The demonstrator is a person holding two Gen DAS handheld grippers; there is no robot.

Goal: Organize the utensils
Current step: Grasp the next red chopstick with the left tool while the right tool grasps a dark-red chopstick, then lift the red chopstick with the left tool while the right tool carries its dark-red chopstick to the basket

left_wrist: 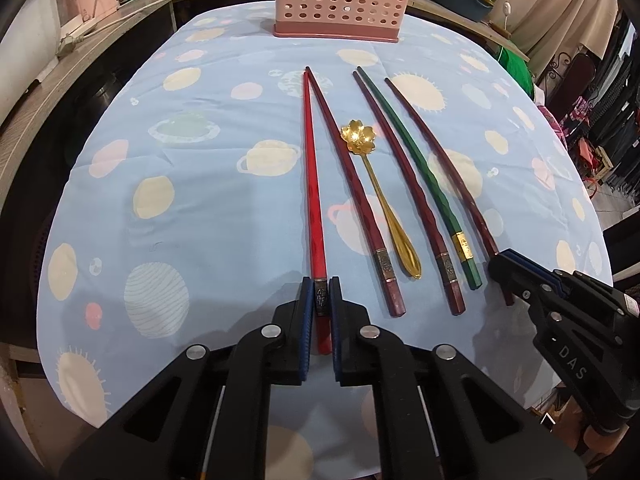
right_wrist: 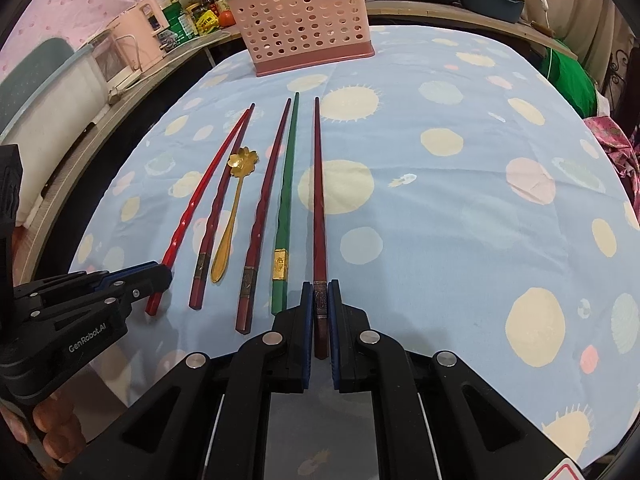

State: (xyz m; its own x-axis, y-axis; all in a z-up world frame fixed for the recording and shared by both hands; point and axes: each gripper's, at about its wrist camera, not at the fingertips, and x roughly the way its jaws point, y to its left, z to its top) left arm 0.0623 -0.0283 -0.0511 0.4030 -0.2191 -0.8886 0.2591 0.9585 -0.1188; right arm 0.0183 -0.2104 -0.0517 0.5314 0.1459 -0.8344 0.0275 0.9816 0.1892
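Left gripper [left_wrist: 321,298]: fingers clamped on the metal band near the thick end of the red chopstick [left_wrist: 311,184], leftmost in the row, lying flat on the tabletop [left_wrist: 200,200].

Right gripper [right_wrist: 321,300]: fingers clamped on the banded thick end of the rightmost maroon chopstick [right_wrist: 318,200], also flat on the cloth.

Between the two, left to right: maroon chopstick [left_wrist: 348,188], tip touching the red one's tip to form a narrow V; gold spoon [left_wrist: 380,196] with flower-shaped bowl pointing away, handle toward the grippers; maroon chopstick [left_wrist: 404,192]; green chopstick [left_wrist: 416,172] with gold band. Last two lying just beside each other, tips close. All thick ends toward the grippers, tips toward the basket.

Pink basket [left_wrist: 344,0]: perforated, upright on a darker pink base at the far edge of the tabletop, well apart from the row.

Tabletop cover: pale blue cloth printed with planets and suns.
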